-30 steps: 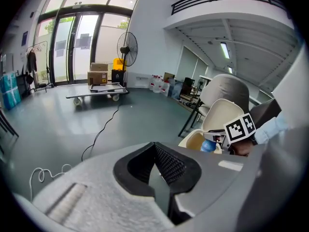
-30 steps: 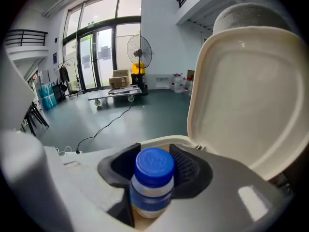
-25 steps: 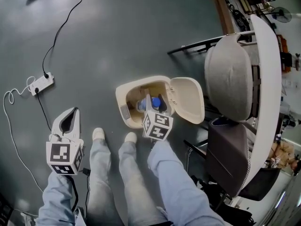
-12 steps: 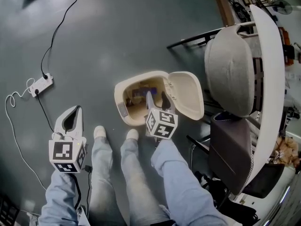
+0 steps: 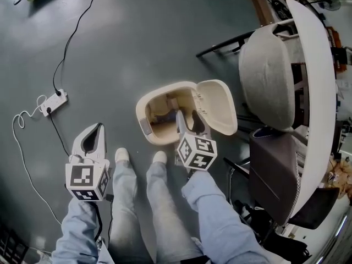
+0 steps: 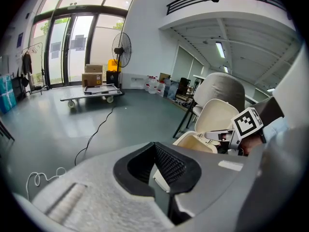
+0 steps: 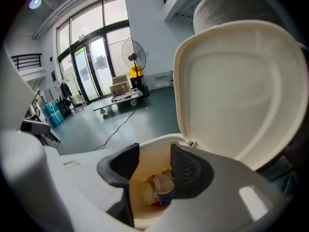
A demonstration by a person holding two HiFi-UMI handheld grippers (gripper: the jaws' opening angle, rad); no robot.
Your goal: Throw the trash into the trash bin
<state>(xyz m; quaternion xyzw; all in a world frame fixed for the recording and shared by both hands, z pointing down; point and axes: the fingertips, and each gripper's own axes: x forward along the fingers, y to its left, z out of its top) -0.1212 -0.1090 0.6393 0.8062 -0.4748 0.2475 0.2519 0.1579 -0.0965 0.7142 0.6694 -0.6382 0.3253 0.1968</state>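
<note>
A cream trash bin (image 5: 144, 108) stands open on the grey floor, its lid (image 5: 218, 106) swung back to the right. Trash (image 7: 162, 182) lies at its bottom, pale crumpled pieces with something blue. My right gripper (image 5: 188, 116) hangs just above the bin's near rim and points down into it. Its jaws are closing from wide apart with nothing between them (image 7: 154, 151). My left gripper (image 5: 100, 126) is off to the left over bare floor, fingertips together and empty. In the left gripper view (image 6: 155, 146) the bin (image 6: 199, 142) shows beyond it.
A grey office chair (image 5: 269, 87) and a white table edge (image 5: 319, 92) crowd the right side of the bin. A white power strip (image 5: 55, 100) with cables lies on the floor at left. The person's shoes (image 5: 122, 155) stand just before the bin.
A blue-capped item that sat at the right gripper's jaws over the bin is gone from them. The right gripper has lifted back from the bin. The left gripper drifted slightly.
</note>
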